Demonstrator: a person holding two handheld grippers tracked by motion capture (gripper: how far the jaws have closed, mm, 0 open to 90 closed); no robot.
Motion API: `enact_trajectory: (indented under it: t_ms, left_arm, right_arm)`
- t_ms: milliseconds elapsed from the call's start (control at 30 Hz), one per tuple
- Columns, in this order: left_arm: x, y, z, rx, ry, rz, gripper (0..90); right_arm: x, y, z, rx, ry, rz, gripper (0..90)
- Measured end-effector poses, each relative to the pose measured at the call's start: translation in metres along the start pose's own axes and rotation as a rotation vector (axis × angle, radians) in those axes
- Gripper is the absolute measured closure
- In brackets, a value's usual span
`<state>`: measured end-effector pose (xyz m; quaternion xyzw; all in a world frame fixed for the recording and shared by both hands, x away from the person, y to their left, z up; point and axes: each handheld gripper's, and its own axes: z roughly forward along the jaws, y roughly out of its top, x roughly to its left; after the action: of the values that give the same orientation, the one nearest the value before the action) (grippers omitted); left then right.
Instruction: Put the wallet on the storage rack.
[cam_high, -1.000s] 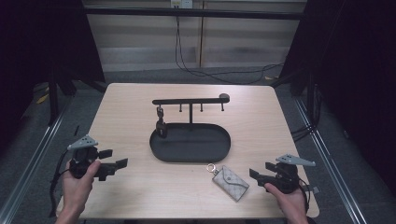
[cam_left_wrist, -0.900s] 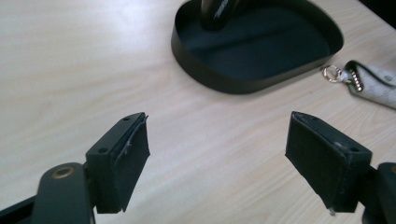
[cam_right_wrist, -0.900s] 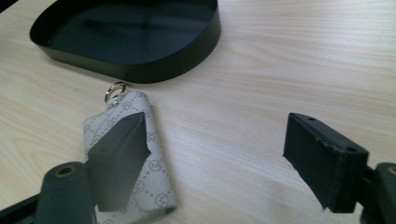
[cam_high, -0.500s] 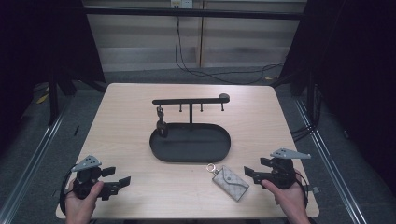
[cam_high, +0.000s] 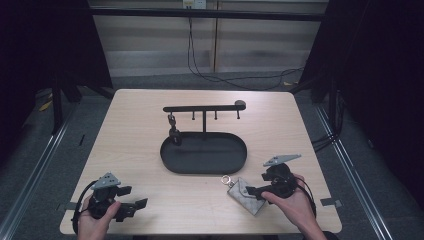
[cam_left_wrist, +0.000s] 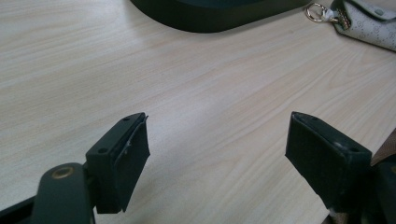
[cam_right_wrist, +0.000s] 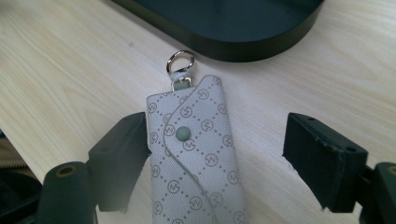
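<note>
A grey patterned key pouch (cam_high: 246, 194) (cam_right_wrist: 196, 154) with a metal ring (cam_right_wrist: 180, 62) lies flat on the wooden table (cam_high: 130, 140), just in front of the black oval tray (cam_high: 204, 152). My right gripper (cam_high: 255, 191) (cam_right_wrist: 217, 158) is open with its jaws on either side of the pouch; the left jaw looks close to the pouch's edge, the right jaw stands apart. My left gripper (cam_high: 140, 206) (cam_left_wrist: 219, 154) is open over bare wood at the table's front left, nothing between its jaws. The pouch (cam_left_wrist: 369, 25) also appears at the top right of the left gripper view.
A black stand with a horizontal hook bar (cam_high: 202, 108) rises from the tray's back edge; a small dark item (cam_high: 173, 130) hangs from its left hook. The table's front edge is close to both hands. Dark curtains and cables lie beyond the table.
My right gripper has moved left and forward until its jaws straddle the key pouch. My left gripper has dropped back towards the front left corner.
</note>
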<state>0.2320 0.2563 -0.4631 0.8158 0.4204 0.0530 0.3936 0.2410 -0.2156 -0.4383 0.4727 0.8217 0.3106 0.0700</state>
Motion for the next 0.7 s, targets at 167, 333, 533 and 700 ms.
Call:
enact_trajectory:
  t_ms: [167, 333, 533, 700]
  left_arm:
    - [-0.002, 0.0, 0.0, -0.001, 0.0, 0.01, 21.3]
    - [-0.001, 0.0, -0.001, -0.005, 0.001, 0.014, 21.3]
    - [-0.001, 0.0, -0.001, -0.008, -0.008, 0.016, 21.3]
    - [-0.001, 0.0, -0.001, -0.008, -0.01, 0.016, 21.3]
  right_arm:
    - [0.0, 0.008, 0.006, 0.06, 0.016, -0.003, 22.2]
    - [0.001, 0.017, 0.014, 0.128, 0.019, -0.013, 20.3]
    - [0.003, 0.027, 0.025, 0.215, 0.019, -0.032, 20.3]
    - [0.005, 0.033, 0.03, 0.241, 0.026, -0.045, 21.9]
